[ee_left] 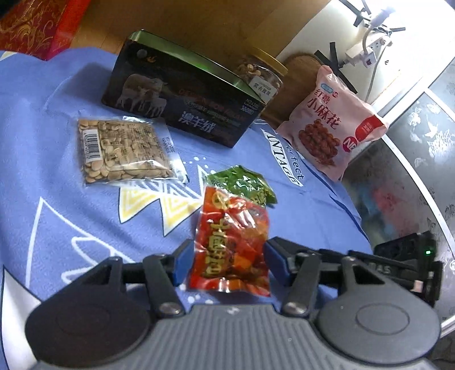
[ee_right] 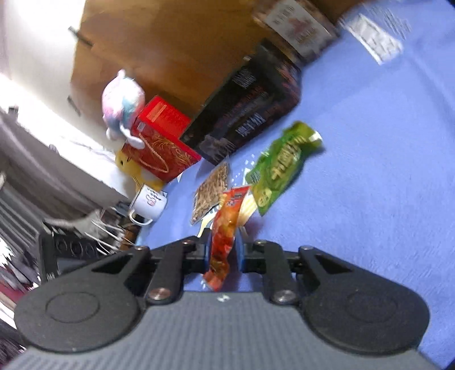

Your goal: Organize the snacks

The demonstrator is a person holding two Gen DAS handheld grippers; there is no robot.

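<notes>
Two claws, both loaded. Left gripper (ee_left: 230, 259): jaws about half spread, pads set on the two side edges of a red-orange packet (ee_left: 231, 242), which stands face-on to the camera and looks clear of the blue cloth (ee_left: 57, 199), so I read it as gripped across its width. Right gripper (ee_right: 224, 253): jaws narrow, a red-orange packet (ee_right: 224, 227) edge-on between the pads; that view is blurred but it reads as a pinch on the two faces. Can't tell whether this is the same packet or a second one; neither view clearly shows the other claw. Just beyond the left claw, partly hidden behind the held packet, a green packet (ee_left: 241, 185) lies flat on the cloth. Beyond and left, well apart, lies a clear bean packet (ee_left: 125, 150), label up. Farther out sits a dark box (ee_left: 182, 94), with a nut jar (ee_left: 261, 74) right behind it. Beyond and right, a pink bag (ee_left: 330, 125) sits at the cloth's edge. Far left corner: a red gift box (ee_left: 34, 25). Progress judgement: early. Green, bean and pink packs are all loose and spread apart, nothing visibly grouped or stowed. No obvious drop spot; the dark box could be it, not confirmed. Left to do: place what's held, then collect the other three.
</notes>
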